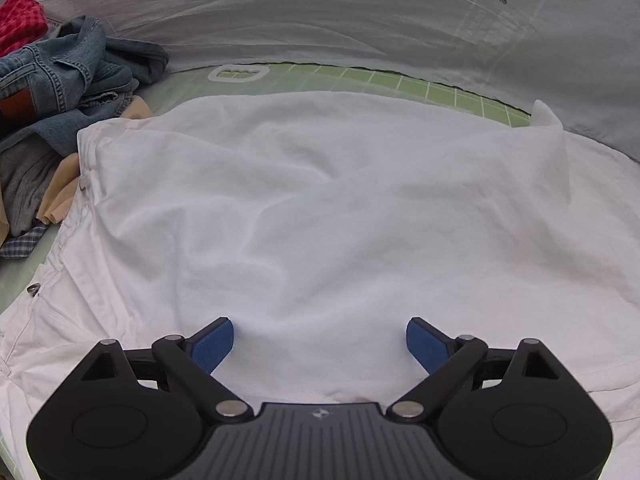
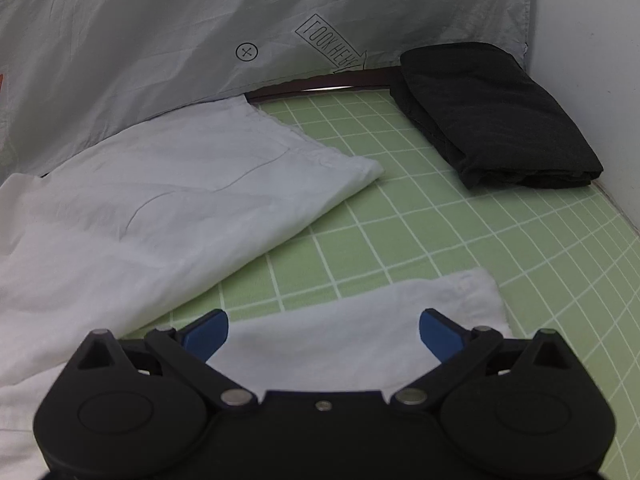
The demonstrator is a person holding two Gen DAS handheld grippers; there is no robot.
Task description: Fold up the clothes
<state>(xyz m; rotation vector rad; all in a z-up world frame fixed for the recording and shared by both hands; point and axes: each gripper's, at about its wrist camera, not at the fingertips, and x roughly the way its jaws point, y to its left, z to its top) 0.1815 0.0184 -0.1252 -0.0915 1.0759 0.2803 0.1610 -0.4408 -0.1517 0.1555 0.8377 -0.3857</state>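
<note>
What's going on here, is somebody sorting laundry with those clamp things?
Yes. A person holds a two-finger gripper in each hand and is folding clothes on a green checked mat. A white garment lies spread out. The left gripper and the right gripper both hover over it with jaws open, holding nothing. A black garment already lies folded at the far right corner, while a pile of unfolded clothes, denim among them, waits on the left.
</note>
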